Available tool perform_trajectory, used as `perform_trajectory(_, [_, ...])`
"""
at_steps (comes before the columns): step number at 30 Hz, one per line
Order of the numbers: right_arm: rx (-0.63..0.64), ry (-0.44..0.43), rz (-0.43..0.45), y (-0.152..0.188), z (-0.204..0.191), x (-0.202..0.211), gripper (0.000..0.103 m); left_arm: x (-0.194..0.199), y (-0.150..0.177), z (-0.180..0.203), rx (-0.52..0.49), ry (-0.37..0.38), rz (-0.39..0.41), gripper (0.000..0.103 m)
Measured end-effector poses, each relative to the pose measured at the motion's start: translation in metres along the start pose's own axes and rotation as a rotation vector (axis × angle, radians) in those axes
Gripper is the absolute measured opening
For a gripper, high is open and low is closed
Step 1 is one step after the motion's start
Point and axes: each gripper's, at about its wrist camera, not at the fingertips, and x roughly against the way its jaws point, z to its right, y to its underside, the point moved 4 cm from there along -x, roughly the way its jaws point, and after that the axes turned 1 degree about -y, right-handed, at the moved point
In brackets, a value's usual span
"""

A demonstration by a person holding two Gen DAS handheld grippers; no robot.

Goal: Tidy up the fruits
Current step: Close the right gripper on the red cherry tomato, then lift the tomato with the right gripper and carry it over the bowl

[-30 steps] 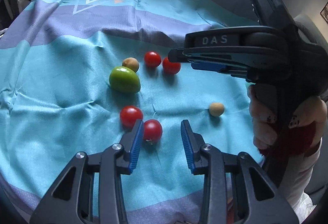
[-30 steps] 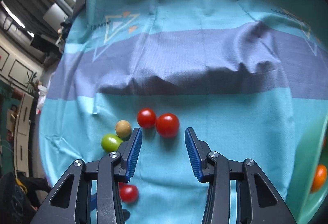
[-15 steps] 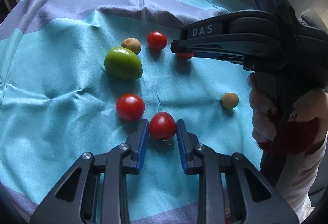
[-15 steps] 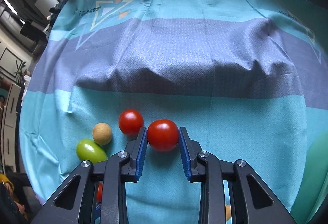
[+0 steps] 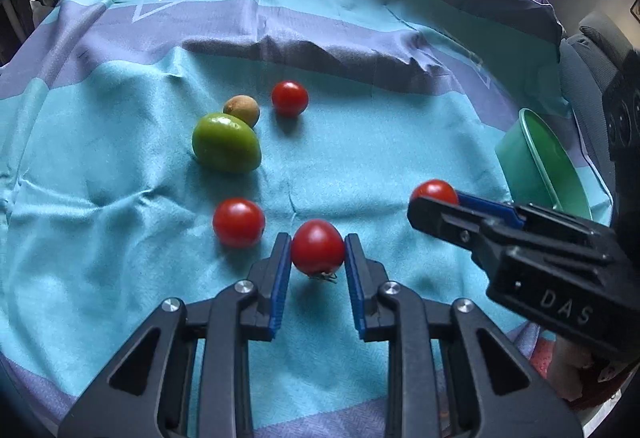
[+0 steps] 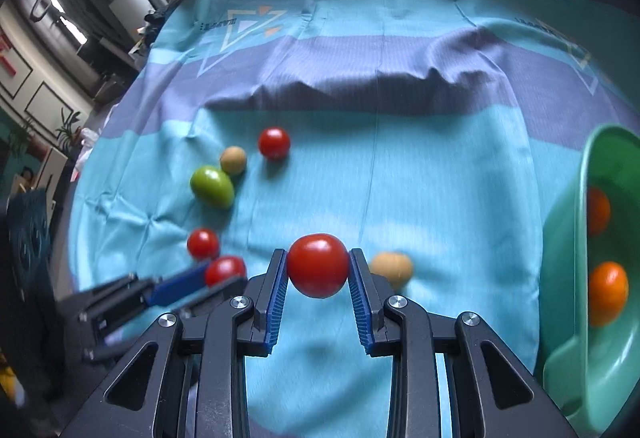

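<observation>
Beneath me lies a teal and purple striped cloth (image 5: 120, 165), creased; framed pictures (image 6: 36, 93) hang far left.

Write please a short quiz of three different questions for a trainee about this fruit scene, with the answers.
1. True or false: the left gripper is shut on a round red tomato.
2. How many round orange fruits show inside the mint-green plastic bowl in the right wrist view? A) none B) two C) five
3. Fill in: the small tan round fruit lies right beside the oval ____ fruit on the teal striped cloth.

Key: 1 true; 2 B; 3 green. The right gripper also holds a second red tomato.
</observation>
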Motion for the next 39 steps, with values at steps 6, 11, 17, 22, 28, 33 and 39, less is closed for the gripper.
perform_trajectory(6, [0.044,0.042,-0.043,0.016,0.002,-0.009,0.032,0.002,0.000,-0.002,0.000,-0.008,0.009,0.026])
perform_trajectory(11, [0.048,0.087,-0.064,0.022,0.005,-0.020,0.032,-0.007,0.000,-0.003,0.013,-0.016,-0.020,0.027])
perform_trajectory(17, [0.072,0.110,-0.051,0.021,0.004,-0.023,0.032,-0.014,0.000,-0.005,0.019,-0.025,-0.027,0.027])
perform_trajectory(22, [0.078,0.111,-0.038,0.021,0.004,-0.023,0.032,-0.014,0.001,0.000,-0.019,-0.047,-0.017,0.027])
perform_trajectory(28, [0.084,0.114,-0.027,0.025,0.004,-0.021,0.032,-0.015,0.001,0.000,-0.027,-0.049,-0.006,0.027])
perform_trajectory(33, [0.070,0.083,-0.021,0.024,0.003,-0.017,0.032,-0.013,0.000,0.001,0.002,-0.004,-0.018,0.027])
perform_trajectory(39, [0.049,0.042,0.016,0.018,0.002,-0.003,0.032,0.001,-0.006,0.006,-0.008,-0.007,0.038,0.023])
